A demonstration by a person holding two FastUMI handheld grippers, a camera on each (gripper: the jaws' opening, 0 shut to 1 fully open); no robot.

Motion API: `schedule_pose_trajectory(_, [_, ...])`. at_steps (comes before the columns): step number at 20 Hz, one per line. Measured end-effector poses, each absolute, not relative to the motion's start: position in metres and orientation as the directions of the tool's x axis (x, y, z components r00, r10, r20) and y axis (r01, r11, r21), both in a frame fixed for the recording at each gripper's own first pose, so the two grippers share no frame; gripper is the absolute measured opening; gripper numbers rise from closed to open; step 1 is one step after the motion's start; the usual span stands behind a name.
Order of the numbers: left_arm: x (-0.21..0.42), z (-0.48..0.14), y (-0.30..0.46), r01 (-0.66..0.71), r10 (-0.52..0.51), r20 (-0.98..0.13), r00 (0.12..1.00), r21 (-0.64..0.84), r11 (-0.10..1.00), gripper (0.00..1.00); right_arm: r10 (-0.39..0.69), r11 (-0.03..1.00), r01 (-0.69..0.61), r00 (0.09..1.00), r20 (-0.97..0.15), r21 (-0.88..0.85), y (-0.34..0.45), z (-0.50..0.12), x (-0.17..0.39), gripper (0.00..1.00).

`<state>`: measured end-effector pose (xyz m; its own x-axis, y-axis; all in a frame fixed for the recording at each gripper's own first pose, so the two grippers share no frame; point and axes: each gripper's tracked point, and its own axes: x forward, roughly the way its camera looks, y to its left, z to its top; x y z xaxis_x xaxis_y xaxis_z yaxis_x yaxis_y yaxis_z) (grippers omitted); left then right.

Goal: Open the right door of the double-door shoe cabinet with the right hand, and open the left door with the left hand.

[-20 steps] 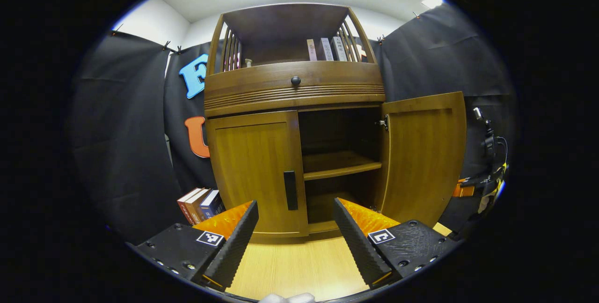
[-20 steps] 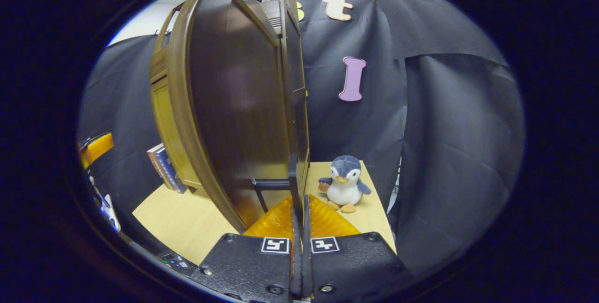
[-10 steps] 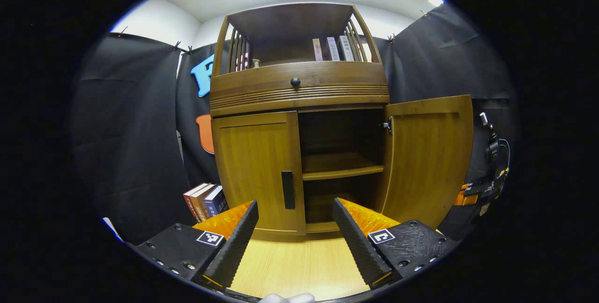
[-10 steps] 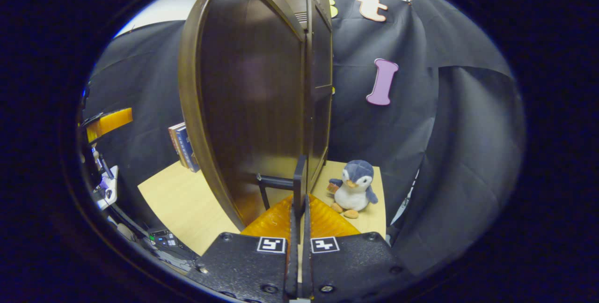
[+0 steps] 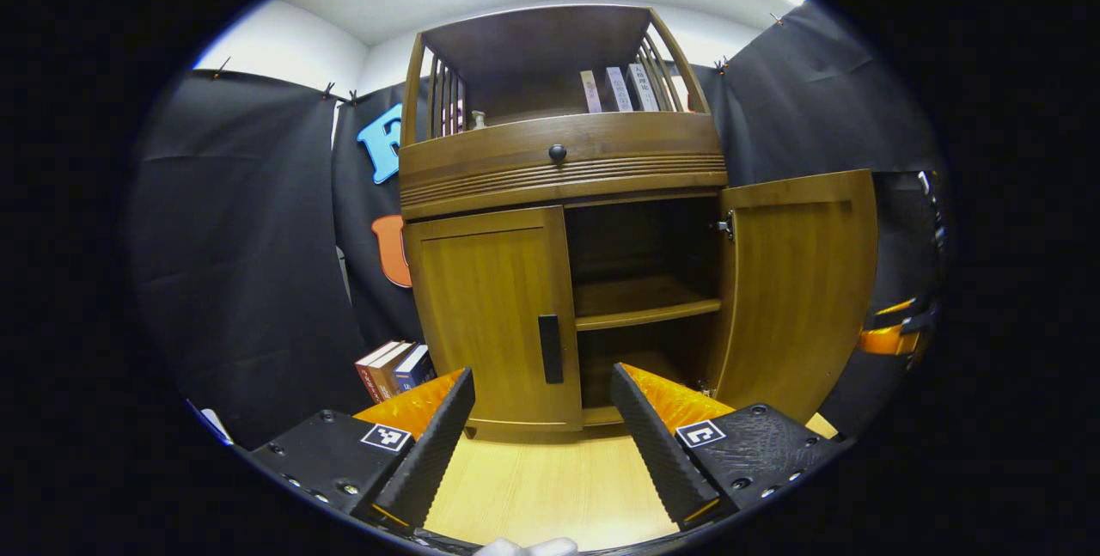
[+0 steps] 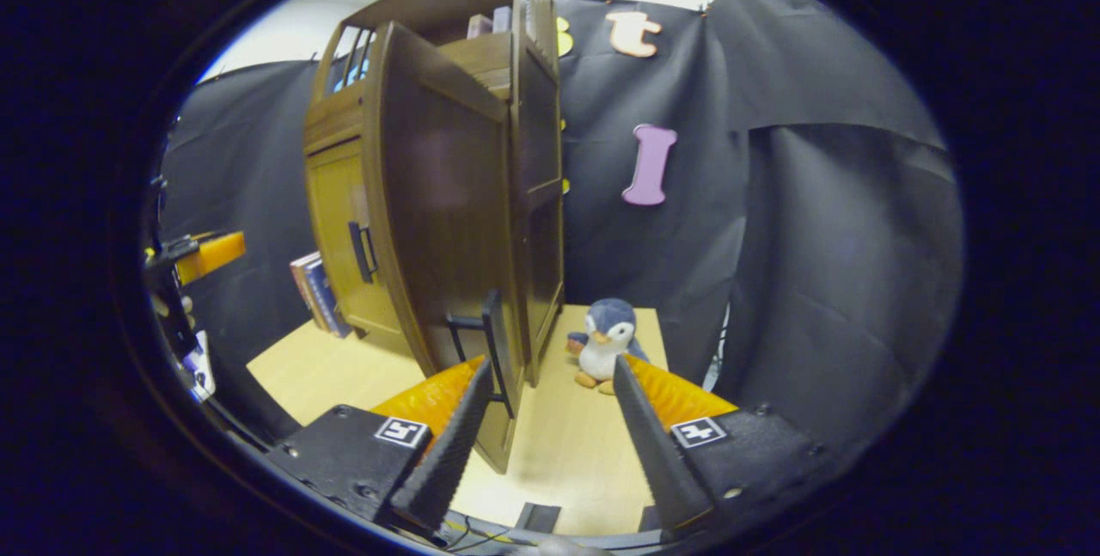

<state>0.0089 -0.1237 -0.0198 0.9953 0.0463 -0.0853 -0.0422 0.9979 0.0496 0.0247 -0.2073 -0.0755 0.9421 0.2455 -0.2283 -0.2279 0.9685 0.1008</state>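
**One door open, one to go**

Two pairs of fingers stand spread wide, and neither holds anything. Nearest to me, the right gripper has just let go: half a second ago its fingers were pinched shut on the thin edge of the right door, and now they gape, with the door's edge and its dark handle standing just ahead of the left-hand finger, apart from it as far as I can tell. That release tells me the right-hand half of the job is done.

The left gripper hovers low over the pale wooden floor, fingers spread, pointed at the shoe cabinet. It has drifted a little sideways in the last second (the cabinet sits slightly further right in its view than before), but it is not yet near the closed left door.

Further off, the left door's dark handle runs upright along its inner edge, beside the open compartment and its bare shelf. The right door is swung well out on its hinge. A few books lean by the cabinet's left foot, and a toy penguin sits on the floor beyond the open door.

What remains, I judge, is for the left gripper to reach that handle, close on it and pull.
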Motion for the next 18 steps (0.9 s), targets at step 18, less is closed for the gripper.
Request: schedule_pose_trajectory(18, [0.055,-0.056,-0.050,0.035,-0.031,-0.101,0.994,0.040,0.999,0.96,0.142,0.988,-0.135,0.982,-0.124,0.069,0.013,-0.062,0.022,1.00])
